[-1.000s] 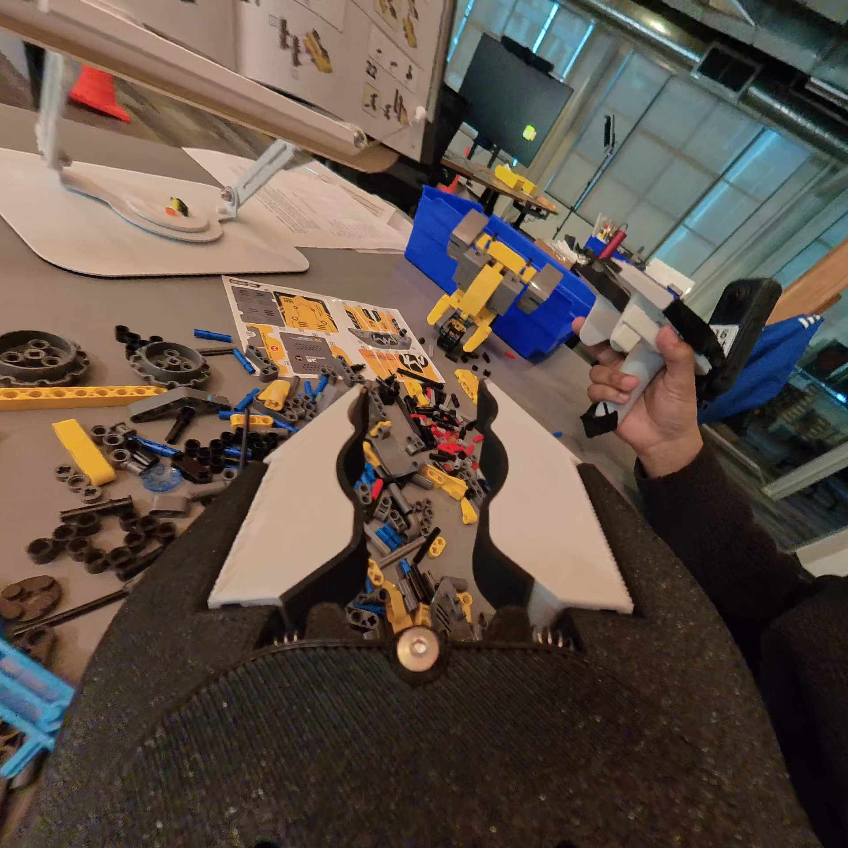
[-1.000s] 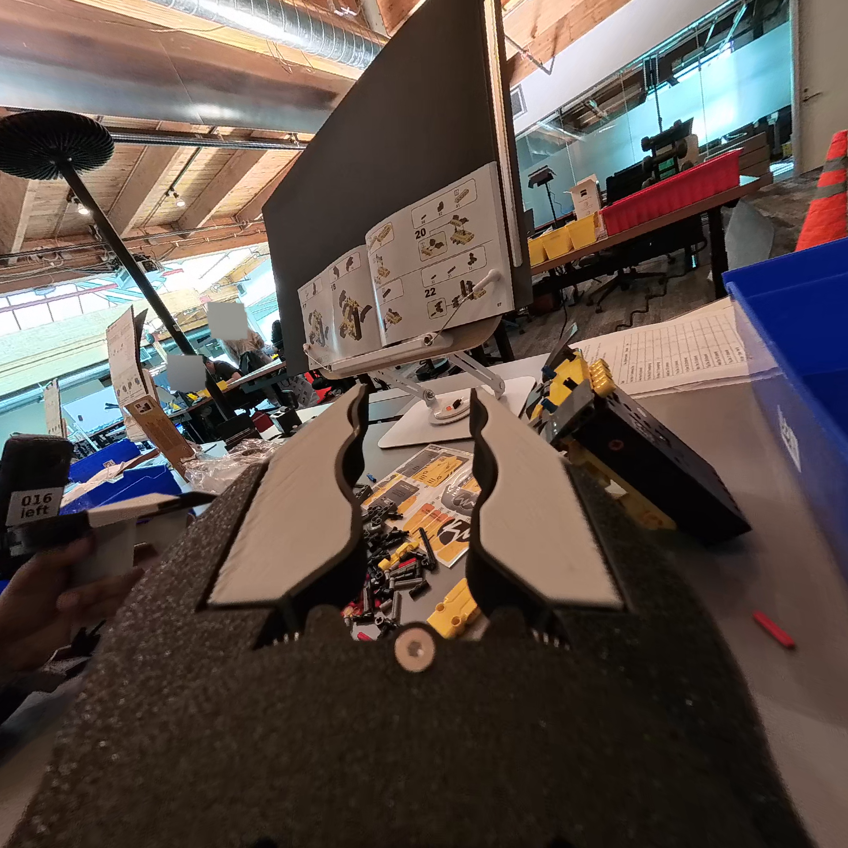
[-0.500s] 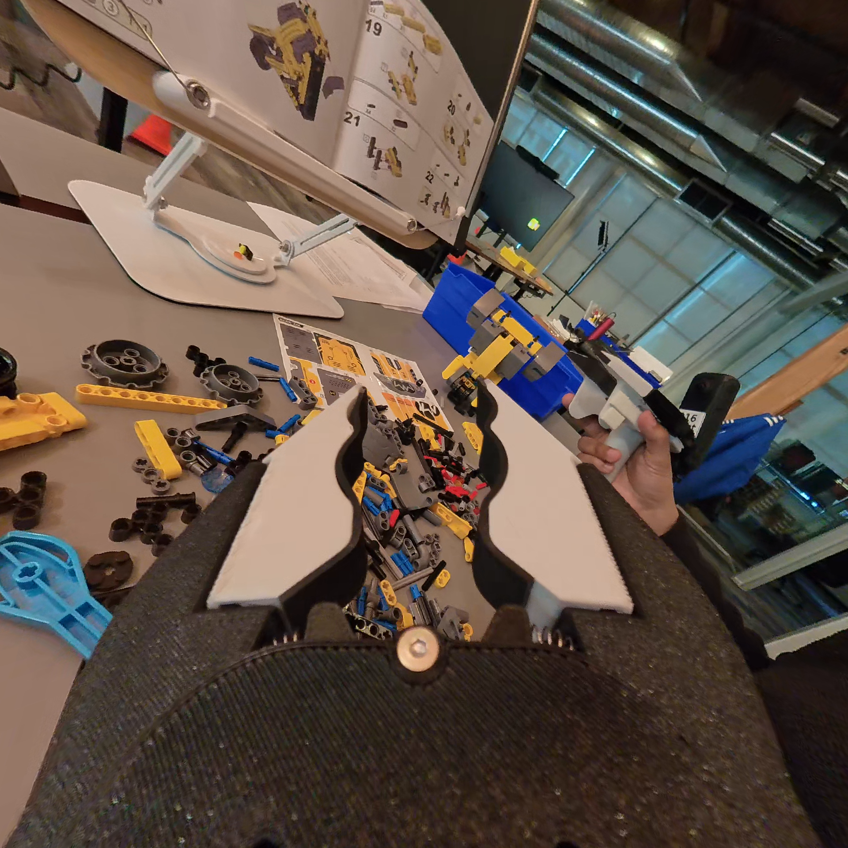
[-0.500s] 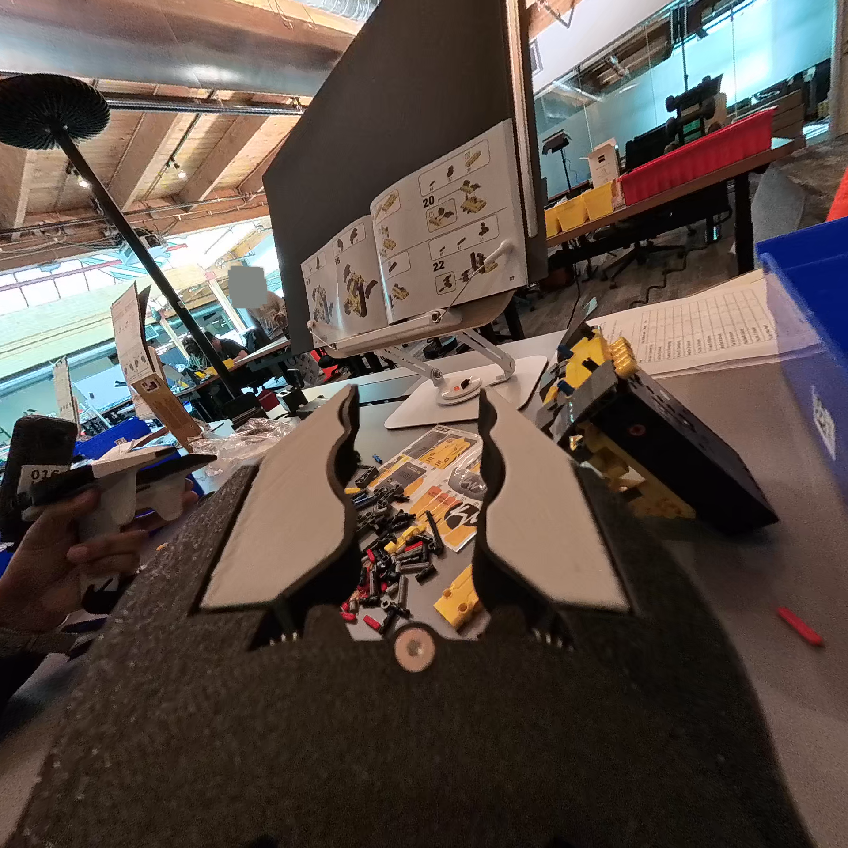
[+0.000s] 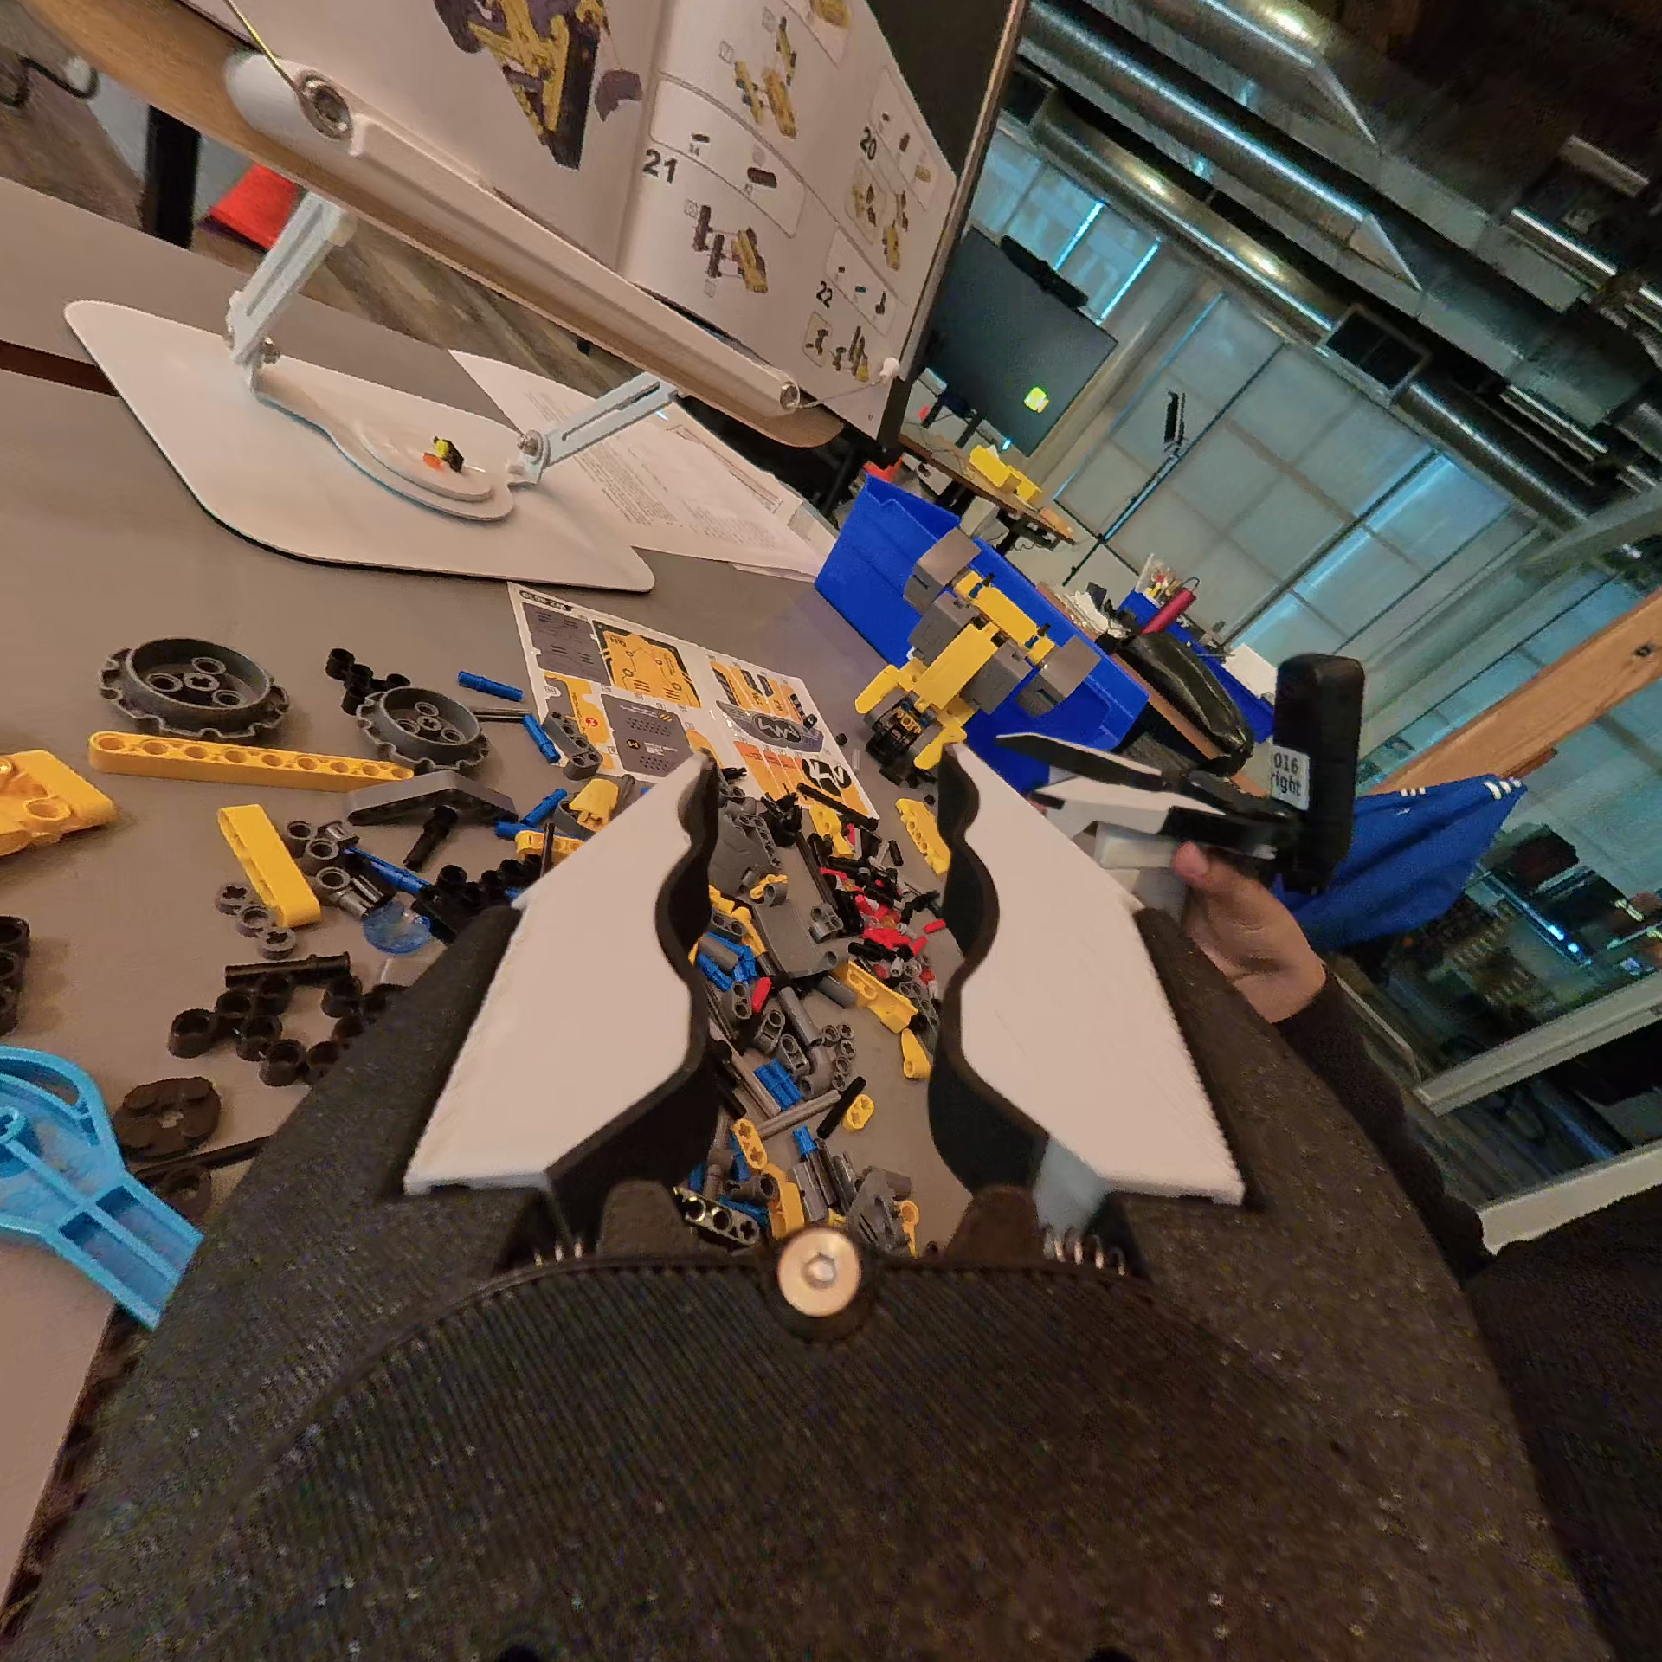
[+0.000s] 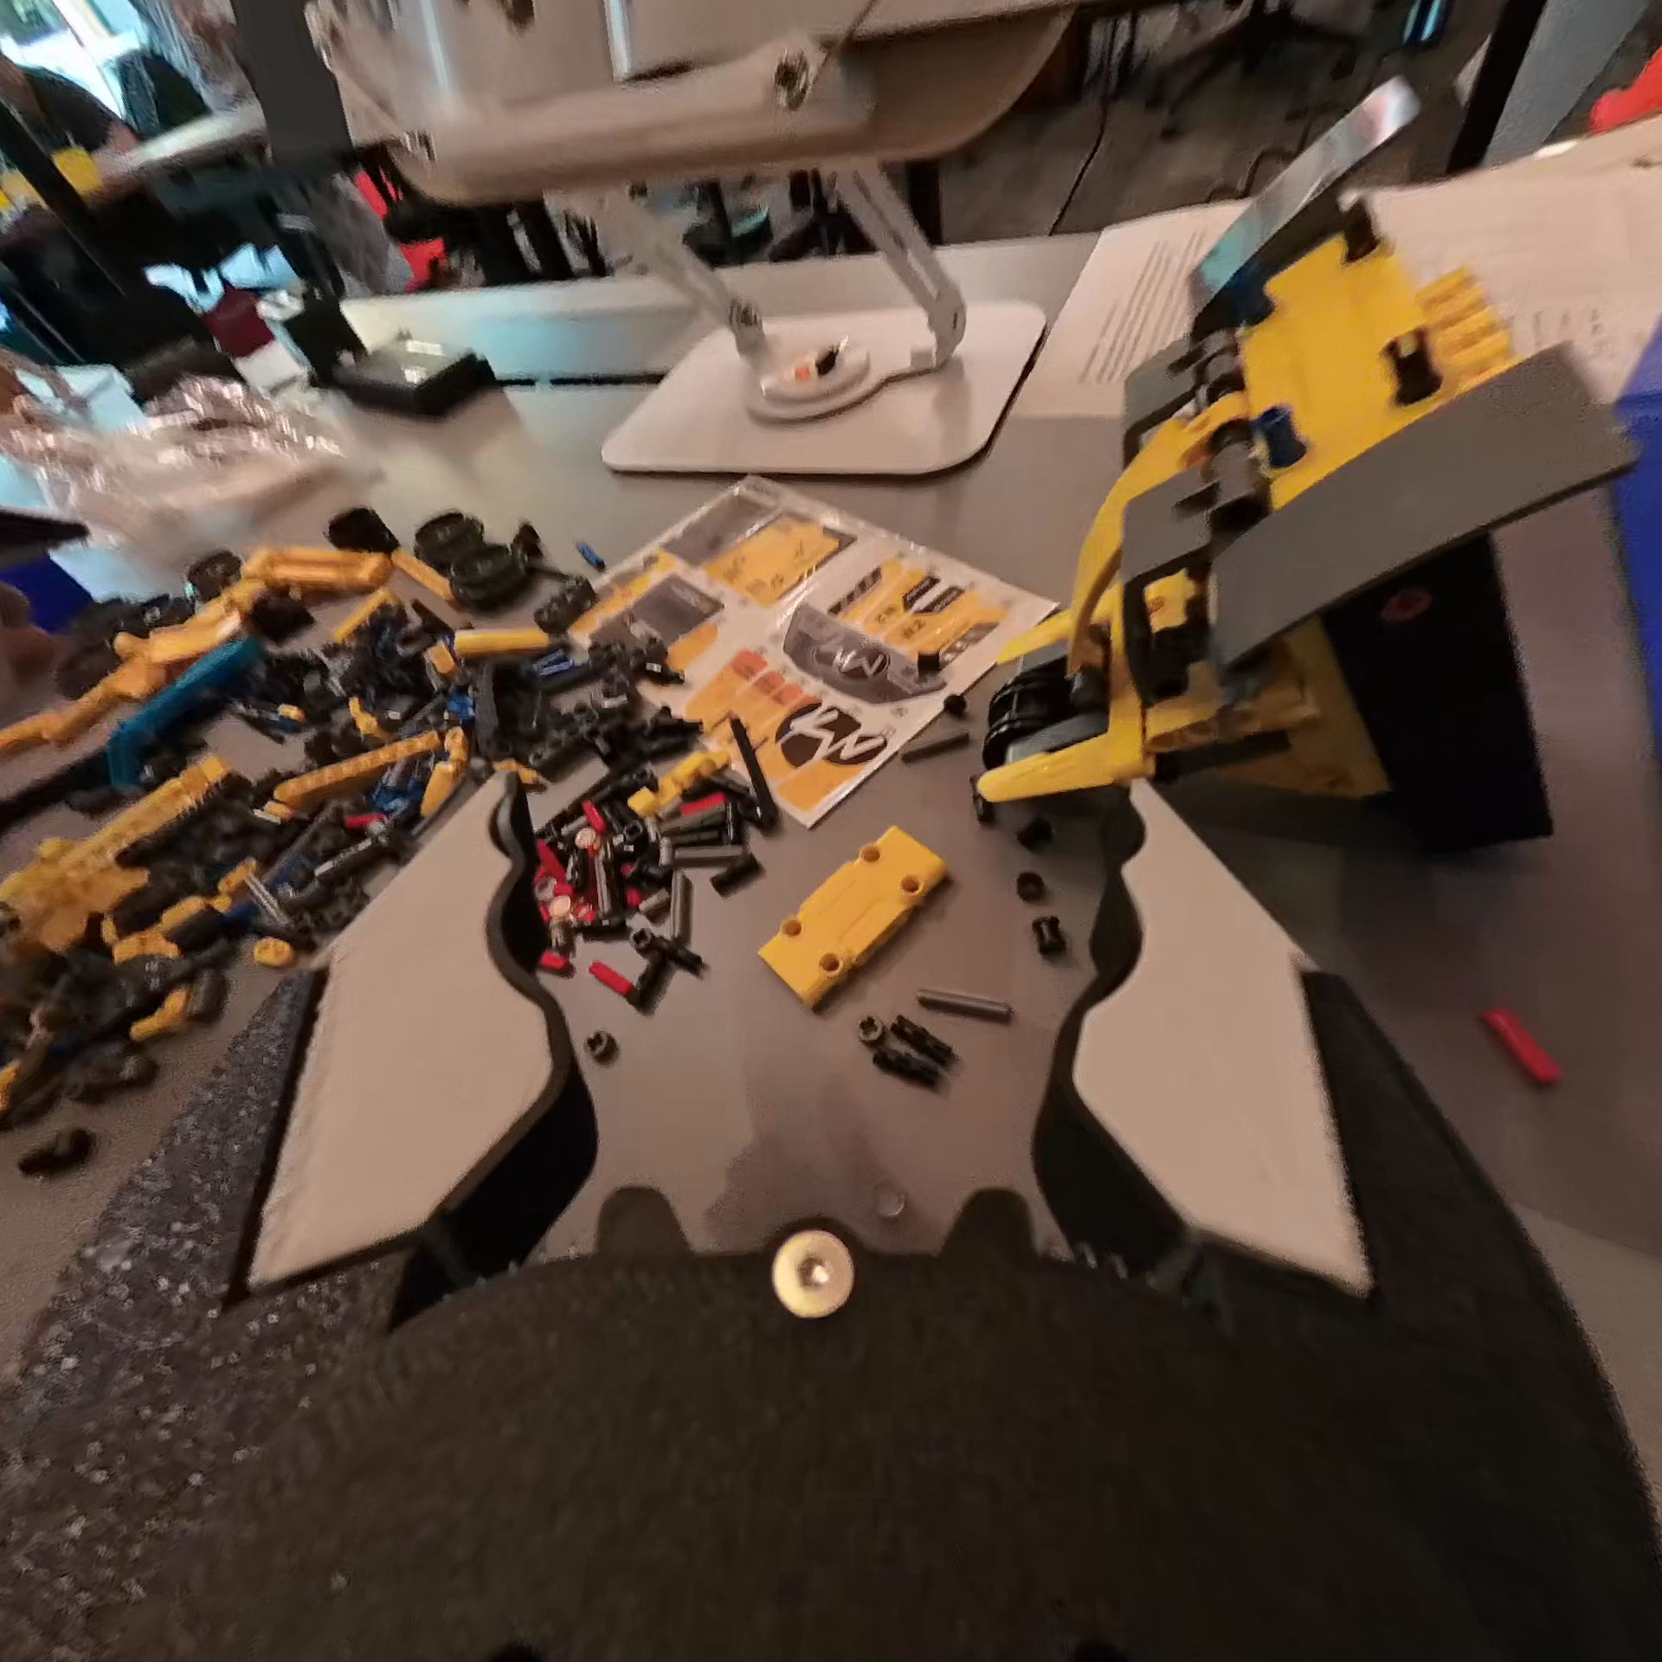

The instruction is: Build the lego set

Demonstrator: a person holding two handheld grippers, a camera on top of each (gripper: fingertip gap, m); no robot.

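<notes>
A part-built yellow and grey lego model (image 5: 976,661) (image 6: 1259,576) stands on the grey table, leaning on a black box (image 6: 1439,701). Loose yellow, black, blue and red pieces (image 5: 800,953) (image 6: 621,863) lie in a heap. My left gripper (image 5: 823,769) is open and empty above the heap. My right gripper (image 6: 814,796) is open wide and empty over a flat yellow panel (image 6: 854,913) and small black pins (image 6: 904,1048). It also shows in the left wrist view (image 5: 1169,791), held in a hand.
A sticker sheet (image 5: 683,692) (image 6: 827,647) lies behind the heap. A white stand (image 5: 360,468) (image 6: 827,387) holds the open instruction booklet (image 5: 764,135). A blue bin (image 5: 980,629) stands behind the model. Wheels (image 5: 193,688), a long yellow beam (image 5: 243,763) and a blue frame part (image 5: 63,1178) lie left.
My right gripper has tilted down toward the table and opened wider, now over the yellow panel. My left gripper's view has shifted slightly; it stays open.
</notes>
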